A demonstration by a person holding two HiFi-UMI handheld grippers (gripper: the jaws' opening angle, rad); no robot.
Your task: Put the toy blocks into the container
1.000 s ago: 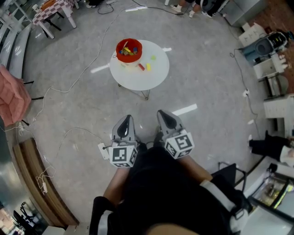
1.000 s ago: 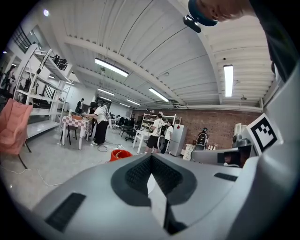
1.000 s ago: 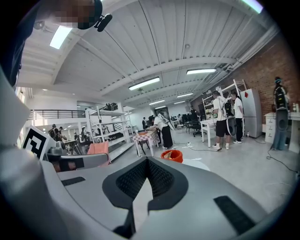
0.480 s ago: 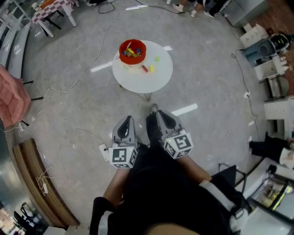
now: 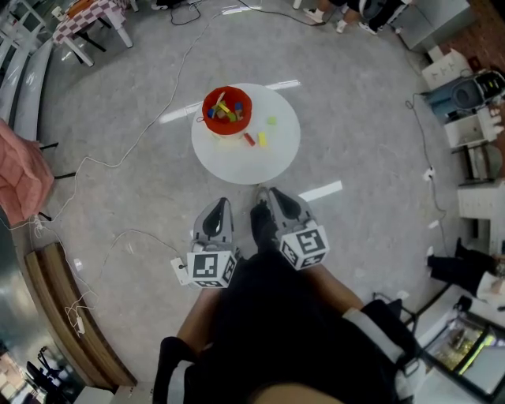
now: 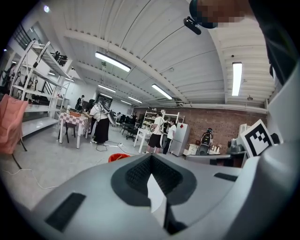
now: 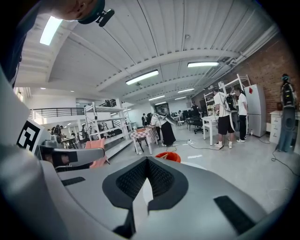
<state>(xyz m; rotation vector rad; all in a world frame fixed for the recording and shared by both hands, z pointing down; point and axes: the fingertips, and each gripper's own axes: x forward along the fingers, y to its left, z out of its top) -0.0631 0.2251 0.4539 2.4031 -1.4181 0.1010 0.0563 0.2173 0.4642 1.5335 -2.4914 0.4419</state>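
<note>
A red container [image 5: 226, 110] with several coloured blocks inside stands at the left rim of a round white table [image 5: 276, 158]. Beside it on the tabletop lie a red block [image 5: 249, 140], a yellow block [image 5: 262, 140] and a pale green block [image 5: 271, 121]. My left gripper [image 5: 218, 205] and right gripper [image 5: 276, 195] are held side by side in front of the person's body, well short of the table. Both are shut with nothing in them. The container shows just past the jaw tips in the left gripper view [image 6: 117, 157] and in the right gripper view [image 7: 168, 156].
Cables [image 5: 150, 110] trail over the grey floor left of the table. A wooden bench [image 5: 71, 316] runs along the lower left; a checkered table [image 5: 87, 20] stands far left. Equipment and boxes [image 5: 465, 102] line the right side. Several people stand at the back of the hall.
The table with the container has come closer and lower in the head view as the person walks toward it. Both shut grippers have travelled forward with the body.
</note>
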